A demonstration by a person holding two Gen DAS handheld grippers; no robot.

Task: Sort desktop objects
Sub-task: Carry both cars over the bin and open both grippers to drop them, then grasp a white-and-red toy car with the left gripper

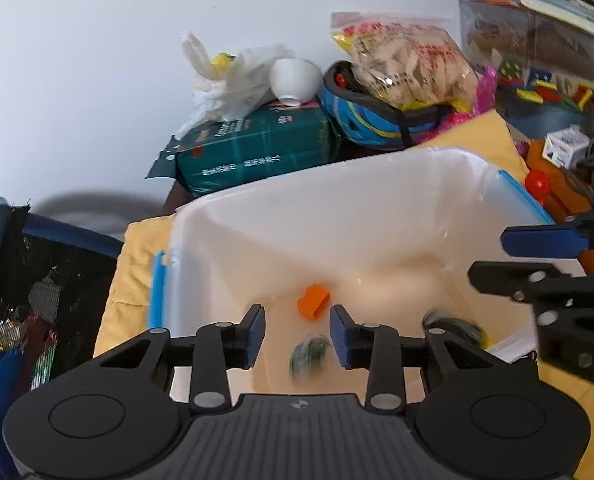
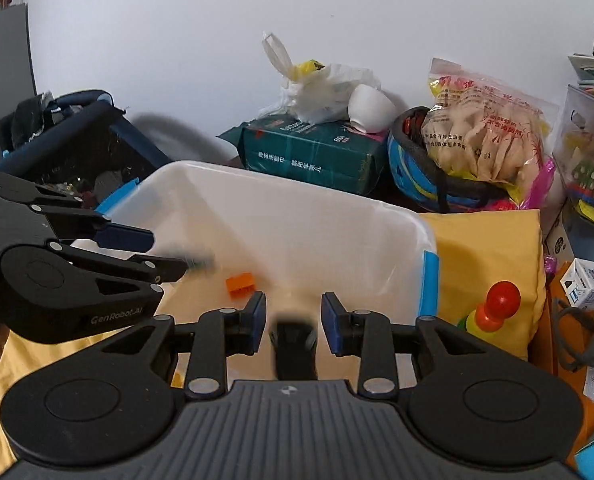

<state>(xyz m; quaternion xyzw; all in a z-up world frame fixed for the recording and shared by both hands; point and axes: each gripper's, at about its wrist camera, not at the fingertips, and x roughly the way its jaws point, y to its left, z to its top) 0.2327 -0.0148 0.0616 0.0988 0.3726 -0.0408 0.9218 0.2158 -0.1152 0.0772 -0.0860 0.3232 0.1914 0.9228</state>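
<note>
A white plastic bin (image 1: 321, 208) with blue clips stands on a yellow cloth; it also shows in the right wrist view (image 2: 297, 220). An orange block (image 1: 314, 301) lies on its floor, also seen from the right wrist (image 2: 240, 285). My left gripper (image 1: 297, 334) is open over the bin, and a blurred green object (image 1: 309, 354) is below its gap, apart from the pads. A second dark green object (image 1: 455, 327) lies at the bin's right. My right gripper (image 2: 293, 322) is open, with a blurred black object (image 2: 293, 346) between and below its pads, not gripped.
Behind the bin are a green tissue pack (image 2: 313, 156), a white bowl (image 2: 371, 108), a plastic bag, a blue helmet (image 2: 417, 172) and a snack bag (image 2: 485, 136). A red-topped toy (image 2: 497, 306) stands right of the bin. A dark mesh basket (image 1: 37, 280) stands left.
</note>
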